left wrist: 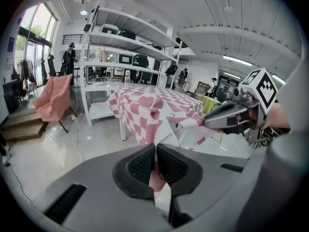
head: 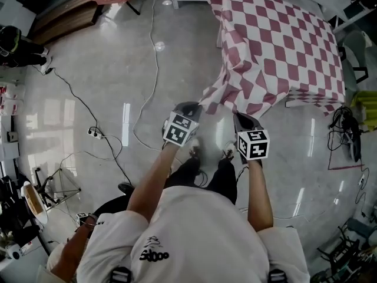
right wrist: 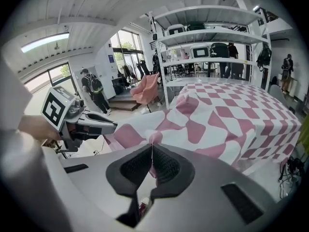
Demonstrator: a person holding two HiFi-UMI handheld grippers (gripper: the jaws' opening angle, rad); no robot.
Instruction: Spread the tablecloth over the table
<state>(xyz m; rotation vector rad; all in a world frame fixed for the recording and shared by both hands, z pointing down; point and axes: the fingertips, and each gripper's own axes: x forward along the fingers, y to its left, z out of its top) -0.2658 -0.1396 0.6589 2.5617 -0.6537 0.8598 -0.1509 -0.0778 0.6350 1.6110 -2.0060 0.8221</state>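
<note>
A pink-and-white checked tablecloth (head: 277, 46) lies over the table at the upper right of the head view, its near edge drawn down off the table toward me. My left gripper (head: 196, 107) is shut on a fold of that edge. A little to its right my right gripper (head: 237, 117) is shut on the same edge. In the left gripper view a bit of cloth (left wrist: 155, 180) shows between the closed pads, and the right gripper (left wrist: 208, 123) holds the cloth at the right. In the right gripper view the cloth (right wrist: 227, 115) runs from the closed jaws up onto the table, with the left gripper (right wrist: 110, 126) at the left.
A white shelf unit (left wrist: 120, 33) stands behind the table, a pink draped chair (left wrist: 55, 98) to its left. Cables (head: 147, 69) and a power strip (head: 94, 133) lie on the shiny floor. People stand far off. My shoes (head: 194, 153) are just below the grippers.
</note>
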